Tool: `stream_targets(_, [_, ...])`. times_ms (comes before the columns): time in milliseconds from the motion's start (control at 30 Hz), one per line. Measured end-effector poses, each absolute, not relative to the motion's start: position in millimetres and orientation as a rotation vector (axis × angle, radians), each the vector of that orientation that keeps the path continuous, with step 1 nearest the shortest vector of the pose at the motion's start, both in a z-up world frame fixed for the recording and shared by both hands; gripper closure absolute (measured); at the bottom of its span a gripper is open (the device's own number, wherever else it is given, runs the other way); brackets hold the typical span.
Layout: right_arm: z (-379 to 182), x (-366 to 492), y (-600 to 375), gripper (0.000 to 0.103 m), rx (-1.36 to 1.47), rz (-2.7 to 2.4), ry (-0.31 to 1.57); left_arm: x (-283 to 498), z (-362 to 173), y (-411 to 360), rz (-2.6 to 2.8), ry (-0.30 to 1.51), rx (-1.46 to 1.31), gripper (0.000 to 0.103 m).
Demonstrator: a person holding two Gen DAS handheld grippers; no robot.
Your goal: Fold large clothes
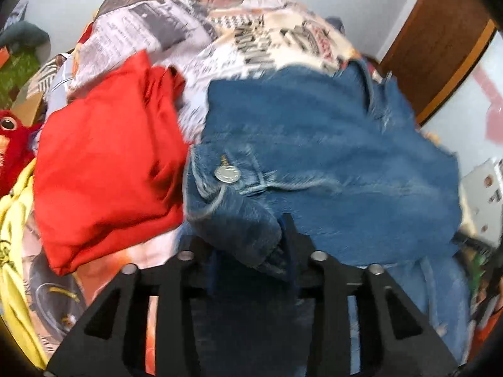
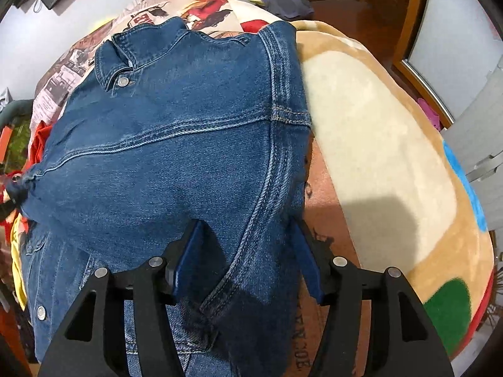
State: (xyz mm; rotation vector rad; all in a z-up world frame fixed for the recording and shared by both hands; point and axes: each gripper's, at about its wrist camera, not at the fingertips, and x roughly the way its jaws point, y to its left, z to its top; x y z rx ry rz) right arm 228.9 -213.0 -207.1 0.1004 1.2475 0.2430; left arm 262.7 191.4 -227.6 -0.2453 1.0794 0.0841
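A blue denim jacket (image 2: 163,144) lies spread on a bed, collar (image 2: 119,59) at the far left, its folded upper layer reaching across. My right gripper (image 2: 248,245) has denim bunched between its fingers, which stand fairly wide around the fabric near the sleeve seam. My left gripper (image 1: 251,242) is shut on a thick fold of the same denim jacket (image 1: 314,144), next to a metal button (image 1: 227,174); its fingertips are mostly buried in the cloth.
A folded red garment (image 1: 107,163) lies left of the jacket on the printed bedspread (image 1: 176,28). A yellow garment (image 1: 15,251) and a red plush toy (image 1: 9,138) sit at the far left. A tan blanket (image 2: 377,144) covers the bed's right side. A wooden door frame (image 1: 440,47) stands behind.
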Motion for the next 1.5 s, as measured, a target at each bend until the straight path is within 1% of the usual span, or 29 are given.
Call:
stream_targets(33, [-207, 229, -213, 0.048, 0.096, 0.240, 1.247, 257, -229, 192, 0.093, 1.077, -0.223, 0.055])
stream_targets(133, [-205, 230, -210, 0.048, 0.080, 0.234, 1.249, 247, -229, 193, 0.096, 1.069, -0.201, 0.047])
stream_targets(200, [-201, 230, -209, 0.048, 0.058, 0.230, 1.247, 244, -225, 193, 0.094, 1.065, -0.181, 0.046])
stream_targets(300, [-192, 230, -206, 0.048, 0.015, 0.228, 1.222, 239, -211, 194, 0.094, 1.048, -0.137, 0.046])
stream_targets(433, [-174, 235, -206, 0.048, -0.009, 0.241, 1.163, 240, -183, 201, 0.077, 0.982, -0.128, 0.045])
stream_targets(533, [-157, 243, -207, 0.048, -0.012, 0.238, 1.110, 255, -166, 208, 0.068, 0.947, -0.144, 0.044])
stream_targets(667, [-137, 257, -208, 0.048, -0.007, 0.228, 1.044, 289, -160, 216, 0.057, 0.946, -0.160, 0.044])
stream_targets(767, [-129, 265, -209, 0.048, 0.001, 0.226, 1.010, 321, -170, 223, 0.027, 0.984, -0.195, 0.044])
stream_targets(867, [-135, 275, -210, 0.048, 0.013, 0.219, 1.008, 347, -190, 230, 0.019, 1.038, -0.229, 0.044])
stream_targets(1033, [-171, 297, -221, 0.048, 0.111, 0.213, 1.101, 380, -235, 244, -0.061, 1.133, -0.363, 0.044])
stream_targets(1167, [-191, 313, -229, 0.048, 0.174, 0.192, 1.139, 395, -258, 251, -0.032, 1.159, -0.363, 0.044])
stream_targets(1200, [-194, 316, -230, 0.048, 0.181, 0.195, 1.137, 397, -265, 254, -0.021, 1.164, -0.374, 0.043])
stream_targets(1233, [-196, 319, -230, 0.048, 0.188, 0.197, 1.137, 400, -274, 258, -0.017, 1.174, -0.413, 0.039])
stream_targets(1267, [-199, 322, -230, 0.048, 0.190, 0.197, 1.141, 401, -278, 261, -0.016, 1.174, -0.440, 0.037])
stream_targets(1300, [-202, 325, -229, 0.049, 0.189, 0.203, 1.149, 403, -282, 265, -0.016, 1.168, -0.480, 0.036])
stream_targets(1367, [-204, 330, -223, 0.056, 0.176, 0.235, 1.142, 406, -287, 270, -0.031, 1.164, -0.536, 0.036])
stream_targets(1400, [-203, 331, -221, 0.062, 0.170, 0.237, 1.132, 408, -289, 272, -0.036, 1.163, -0.559, 0.036])
stream_targets(1467, [-202, 332, -216, 0.067, 0.132, 0.216, 1.118, 411, -291, 273, -0.045, 1.159, -0.589, 0.036])
stream_targets(1500, [-200, 331, -214, 0.076, 0.111, 0.209, 1.105, 411, -290, 273, -0.048, 1.154, -0.589, 0.043])
